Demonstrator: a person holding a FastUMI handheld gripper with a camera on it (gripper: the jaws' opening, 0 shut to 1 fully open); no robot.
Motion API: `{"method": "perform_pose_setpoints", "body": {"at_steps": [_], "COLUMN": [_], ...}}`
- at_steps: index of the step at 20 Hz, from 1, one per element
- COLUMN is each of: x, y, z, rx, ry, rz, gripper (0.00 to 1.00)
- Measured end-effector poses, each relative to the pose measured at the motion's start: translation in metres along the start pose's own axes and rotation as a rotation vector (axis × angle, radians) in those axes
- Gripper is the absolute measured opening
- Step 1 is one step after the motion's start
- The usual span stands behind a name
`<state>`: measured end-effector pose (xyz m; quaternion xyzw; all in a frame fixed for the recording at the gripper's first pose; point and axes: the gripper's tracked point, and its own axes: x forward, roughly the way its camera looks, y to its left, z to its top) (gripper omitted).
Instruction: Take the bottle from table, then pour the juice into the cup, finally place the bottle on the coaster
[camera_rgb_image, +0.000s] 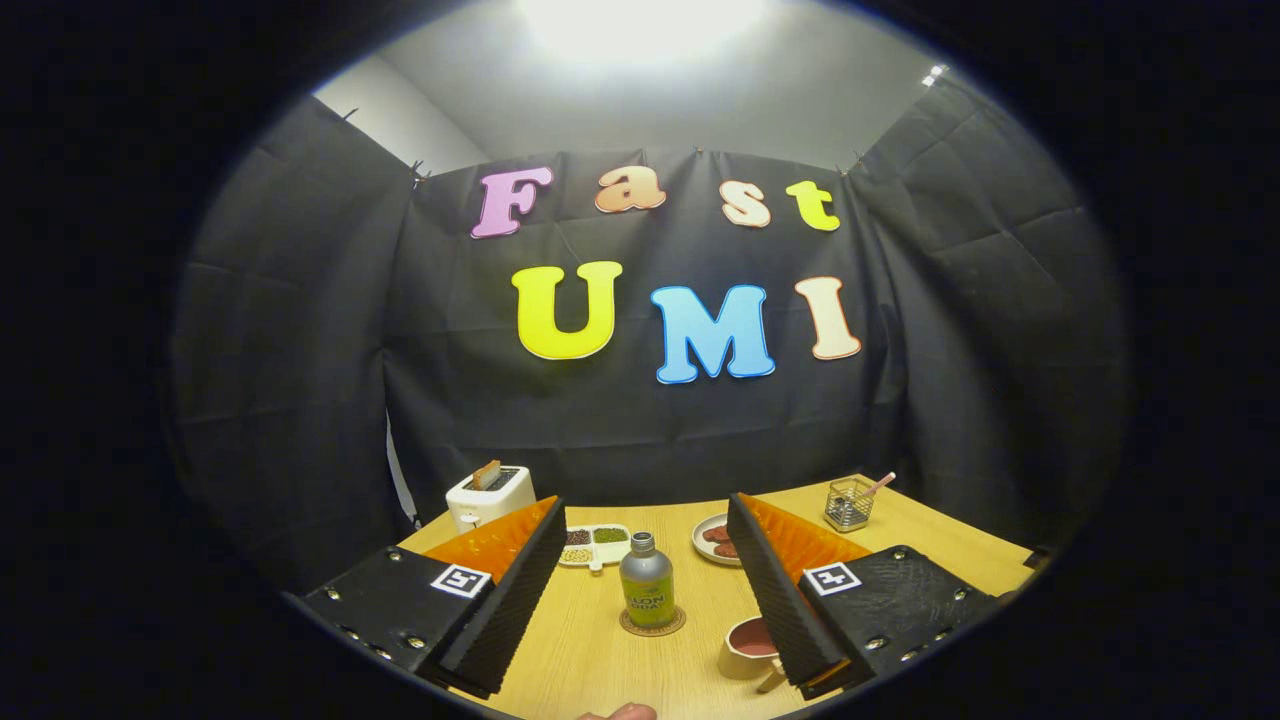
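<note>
Lower left of the frame, beyond the left finger: white toaster (489, 497) with a slice standing in its slot, parked at the back corner of the wooden table (600, 660), probably to keep the working lane free. Just right of it, past the left fingertip: small divided tray (597, 545) of beans and grains, likewise pushed back. Bottom centre: gripper (645, 505) spread wide, jaws well apart and clasping nothing, aimed level along the tabletop, with a fingertip (620, 712) of the person at the very bottom. Between the fingers and just ahead: green capped bottle (647, 592), upright on the round coaster (652, 625), centred in the gap, so a straight push forward would seat both pads on its sides. Right of centre, beyond the right fingertip: plate (712, 538) with reddish pieces. Lower right: tan cup (748, 650), reddish inside, partly hidden behind the right finger, near the bottle for a short pour; filled or not, impossible to tell. Farther right, at the back: wire basket (848, 503) holding a utensil.
</note>
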<state>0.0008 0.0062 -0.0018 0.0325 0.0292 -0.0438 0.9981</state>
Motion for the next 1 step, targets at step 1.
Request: {"method": "perform_pose_setpoints", "body": {"at_steps": [1], "x": [-0.0001], "y": [-0.0003], "z": [0.0007], "rx": [0.002], "ry": [0.0], "rz": [0.003], "gripper": [0.98]}}
